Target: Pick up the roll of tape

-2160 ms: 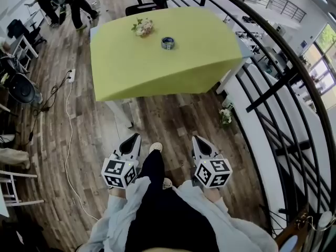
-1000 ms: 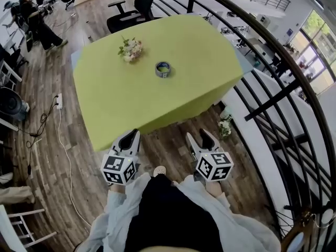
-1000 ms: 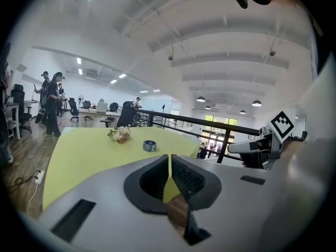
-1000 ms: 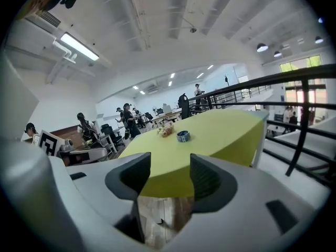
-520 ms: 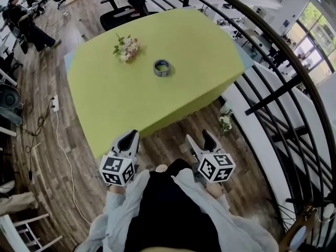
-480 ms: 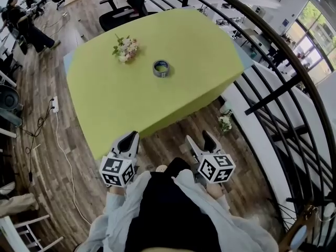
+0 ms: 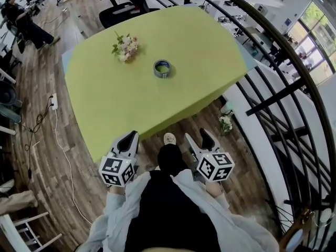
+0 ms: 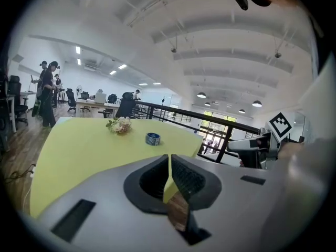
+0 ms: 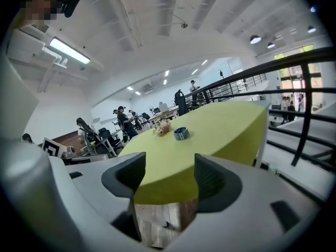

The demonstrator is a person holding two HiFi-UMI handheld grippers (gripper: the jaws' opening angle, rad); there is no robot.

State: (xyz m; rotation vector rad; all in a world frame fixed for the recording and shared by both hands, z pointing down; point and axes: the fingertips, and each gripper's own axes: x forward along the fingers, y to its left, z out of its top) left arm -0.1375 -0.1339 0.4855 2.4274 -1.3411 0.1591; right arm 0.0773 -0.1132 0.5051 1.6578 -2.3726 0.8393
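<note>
A roll of tape [image 7: 162, 68], grey with a blue band, lies flat near the middle of the yellow-green table [image 7: 131, 104]. It shows far ahead in the left gripper view [image 8: 153, 138] and the right gripper view [image 9: 181, 133]. Both grippers hang short of the table's near edge, well away from the roll. My left gripper [image 7: 128, 140] is shut and empty, with only a thin slit between its jaws [image 8: 169, 164]. My right gripper [image 7: 202, 139] stands open; its jaws [image 9: 169, 175] are closing slightly with nothing between them.
A small bunch of flowers [image 7: 125, 46] lies on the table left of the tape. A black railing [image 7: 273, 88] curves along the right side. A potted plant [image 7: 226, 122] stands on the floor by the table's right corner. An office chair [image 7: 123, 4] stands behind the table, and a power strip [image 7: 54, 101] lies on the floor at left.
The person has walked up to the table, so its near edge now lies just ahead of both grippers. The right gripper's jaws stand wider apart than at first.
</note>
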